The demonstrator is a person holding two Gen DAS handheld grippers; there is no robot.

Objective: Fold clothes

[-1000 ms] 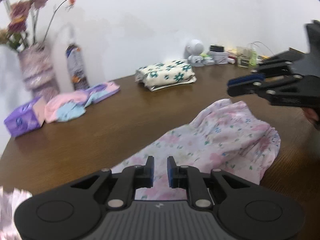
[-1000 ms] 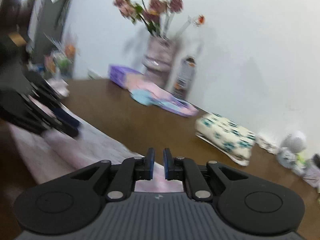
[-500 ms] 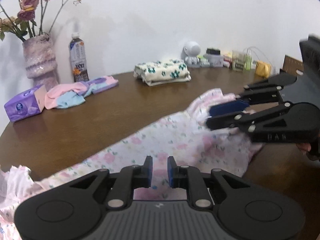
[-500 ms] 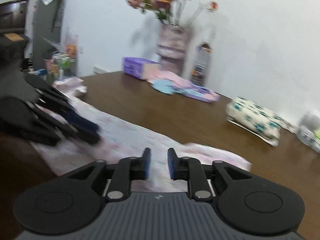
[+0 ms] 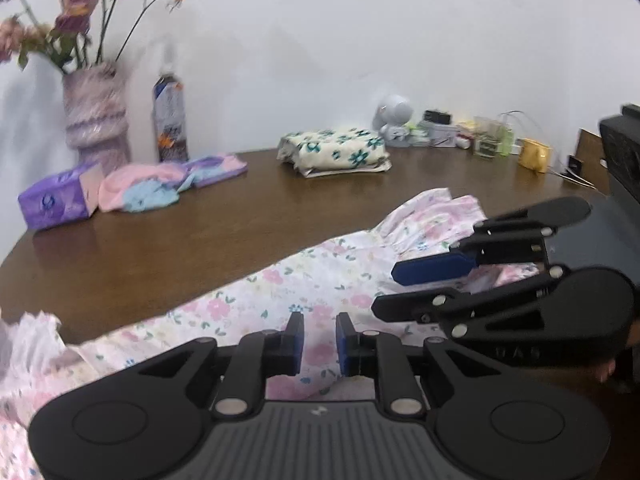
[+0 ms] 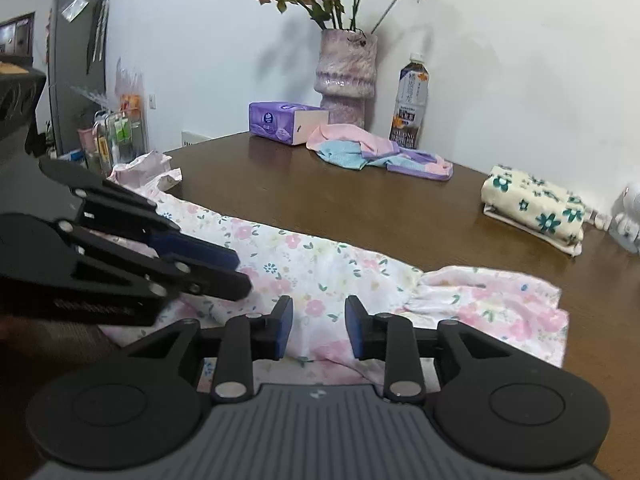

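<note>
We have the pink floral garment [image 6: 320,264] spread in a long strip across the near edge of the bench [image 6: 360,208], one ruffled end bunched to our right and the other trailing off to the left. Our left gripper [image 5: 319,338] sits low over the cloth with its jaws parted by a narrow gap and nothing between them; our right gripper [image 6: 318,326] hovers just beside it, jaws spread a little wider, also holding nothing. Both point at the middle stretch of fabric.

We judge the main risk to be a poor pinch. The fabric looks thin and lies in more than one layer near the front edge, so a shallow bite could catch only the top layer and drag the fold crooked, while a deep one could gather a bunch. The two grippers are also close enough that they could knock together as they close.

The already folded cream floral bundle [image 6: 532,208] and the pink and blue clothes [image 6: 360,152] beside the tissue box [image 6: 280,122] lie well apart, so we think them safe.
</note>
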